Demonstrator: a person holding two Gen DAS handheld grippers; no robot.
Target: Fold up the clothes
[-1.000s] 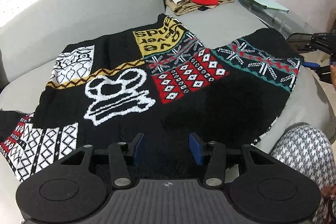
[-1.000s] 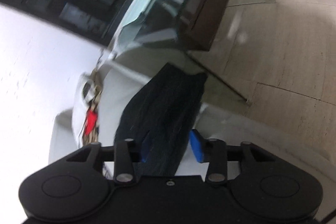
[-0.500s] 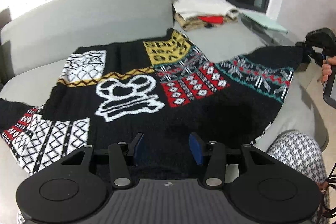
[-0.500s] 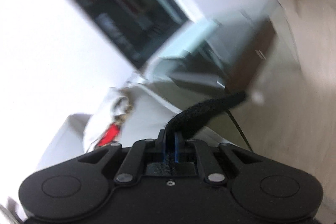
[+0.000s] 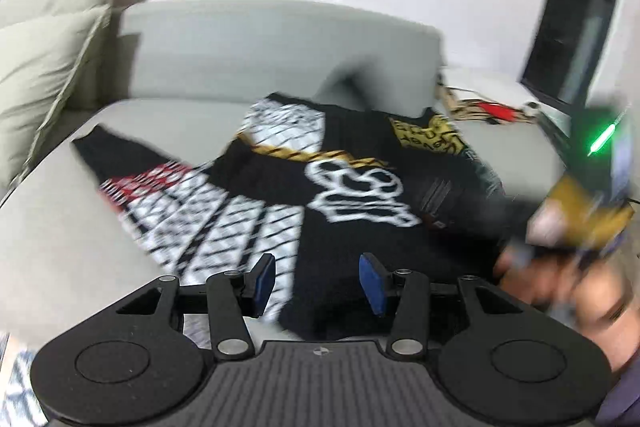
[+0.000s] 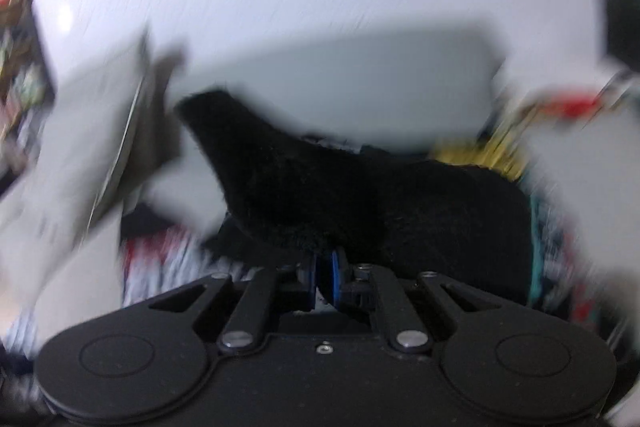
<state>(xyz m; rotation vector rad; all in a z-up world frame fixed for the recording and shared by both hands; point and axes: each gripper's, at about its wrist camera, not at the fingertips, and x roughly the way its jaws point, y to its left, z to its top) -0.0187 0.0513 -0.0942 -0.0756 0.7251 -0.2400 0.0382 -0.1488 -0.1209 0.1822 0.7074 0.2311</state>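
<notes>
Left gripper: jaws apart, nothing pinched; sweater hem lies between them.
Right gripper: clamped on a black sleeve, lifted.
Sweater: spread ahead on the grey sofa.
Room: bare cushion left of the left gripper.

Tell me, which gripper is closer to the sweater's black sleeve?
Right. The right gripper is shut on the black sleeve. The left gripper hovers open at the sweater's bottom edge, gripping nothing.
</notes>
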